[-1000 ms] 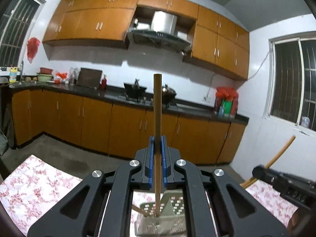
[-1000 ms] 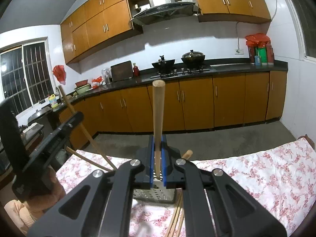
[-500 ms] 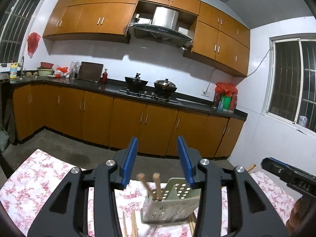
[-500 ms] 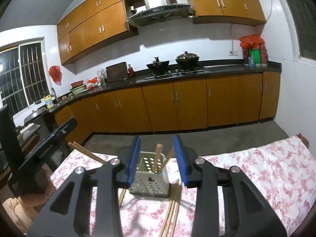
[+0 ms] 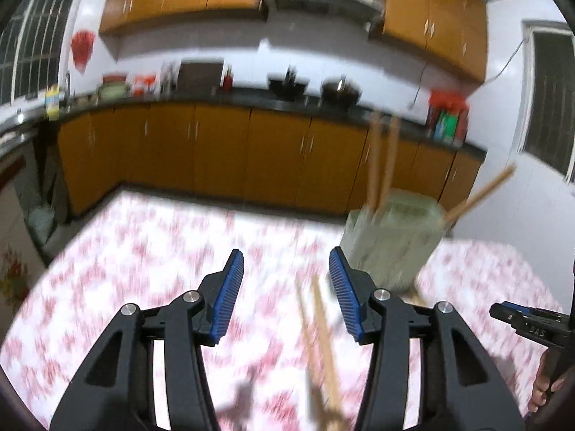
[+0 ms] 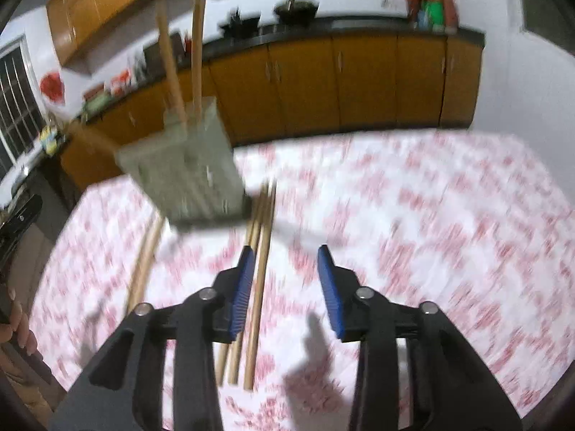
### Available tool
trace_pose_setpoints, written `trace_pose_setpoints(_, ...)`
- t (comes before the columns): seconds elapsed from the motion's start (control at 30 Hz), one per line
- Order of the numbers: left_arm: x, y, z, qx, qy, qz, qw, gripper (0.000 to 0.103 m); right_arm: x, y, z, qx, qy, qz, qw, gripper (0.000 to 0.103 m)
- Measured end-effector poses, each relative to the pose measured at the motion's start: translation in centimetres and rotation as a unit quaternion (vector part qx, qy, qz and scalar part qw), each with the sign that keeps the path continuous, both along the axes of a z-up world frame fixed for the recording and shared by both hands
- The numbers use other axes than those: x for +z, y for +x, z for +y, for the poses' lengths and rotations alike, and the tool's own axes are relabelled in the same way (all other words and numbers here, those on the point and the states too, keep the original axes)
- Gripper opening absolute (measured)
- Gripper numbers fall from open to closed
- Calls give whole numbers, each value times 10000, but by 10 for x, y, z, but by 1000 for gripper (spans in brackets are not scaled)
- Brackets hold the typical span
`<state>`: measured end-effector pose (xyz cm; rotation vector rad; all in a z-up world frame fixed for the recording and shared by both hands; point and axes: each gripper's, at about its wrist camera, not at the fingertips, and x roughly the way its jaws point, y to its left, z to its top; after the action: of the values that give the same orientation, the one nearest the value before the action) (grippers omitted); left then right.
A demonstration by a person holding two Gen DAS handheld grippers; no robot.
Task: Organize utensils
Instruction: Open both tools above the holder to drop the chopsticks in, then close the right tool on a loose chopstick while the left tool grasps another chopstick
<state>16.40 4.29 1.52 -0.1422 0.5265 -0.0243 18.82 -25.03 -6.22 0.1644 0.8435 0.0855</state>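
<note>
A pale green perforated utensil holder (image 5: 390, 239) stands on the flowered tablecloth (image 5: 143, 262) with wooden chopsticks (image 5: 381, 160) upright in it. It also shows in the right wrist view (image 6: 187, 168) with chopsticks (image 6: 179, 72) sticking up. My left gripper (image 5: 285, 289) is open and empty, left of the holder, above loose chopsticks (image 5: 321, 344) on the cloth. My right gripper (image 6: 285, 283) is open and empty, right of the holder, over a bundle of loose chopsticks (image 6: 257, 287). More chopsticks (image 6: 143, 265) lie left of the holder. Both views are motion-blurred.
Orange kitchen cabinets (image 5: 215, 154) and a dark counter with pots run behind the table. The right gripper's body (image 5: 528, 327) shows at the right edge of the left wrist view. The table's far edge (image 6: 359, 136) is beyond the holder.
A second ago each gripper was shut on a chopstick over the holder. Both opened and left the chopsticks in the holder, then tilted down toward the cloth and apart.
</note>
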Motion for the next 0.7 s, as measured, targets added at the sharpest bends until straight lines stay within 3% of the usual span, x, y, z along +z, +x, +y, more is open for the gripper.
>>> trace_pose_setpoints(0.17, -49, 3, 0, -60, -52, 819, 9966, 51, -41, -4, 22, 252, 2, 403, 9989, 21)
trace_pose_setpoints(0.47, -90, -9, -11, -307, -39, 1262, 9915, 50, -58, -3, 37, 363, -122, 521, 9979, 14)
trace_pose_setpoints(0.7, -104, -11, -22, -565, -99, 1512, 9868, 36, -58, -4, 37, 201, -458, 381, 9980, 8)
